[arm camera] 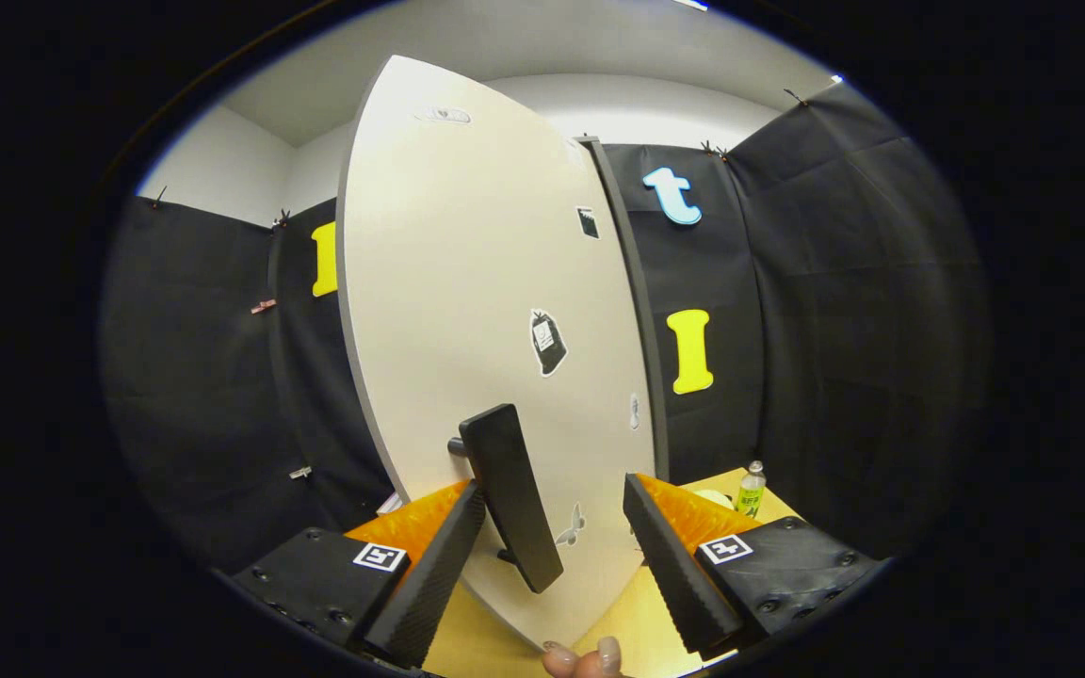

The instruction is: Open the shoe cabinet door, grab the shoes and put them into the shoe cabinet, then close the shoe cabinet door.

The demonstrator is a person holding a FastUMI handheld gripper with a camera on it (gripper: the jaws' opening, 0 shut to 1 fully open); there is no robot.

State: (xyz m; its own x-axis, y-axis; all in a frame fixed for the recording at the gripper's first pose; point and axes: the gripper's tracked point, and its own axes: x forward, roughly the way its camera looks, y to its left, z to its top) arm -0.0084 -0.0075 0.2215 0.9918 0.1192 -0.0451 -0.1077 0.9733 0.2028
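Gripper [557, 551] spread wide around the dark handle [510, 494] of the cabinet door [467, 282], interior hidden behind it.

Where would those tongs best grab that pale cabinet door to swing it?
Probably by the dark flat bar handle standing off the pale cabinet door on short posts. Coming straight at the door's face, the open tongs could close across the bar's narrow width.

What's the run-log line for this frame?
stage: door handling | gripper: open, jaws either side of door handle | cabinet door: ahead | bottle: beyond
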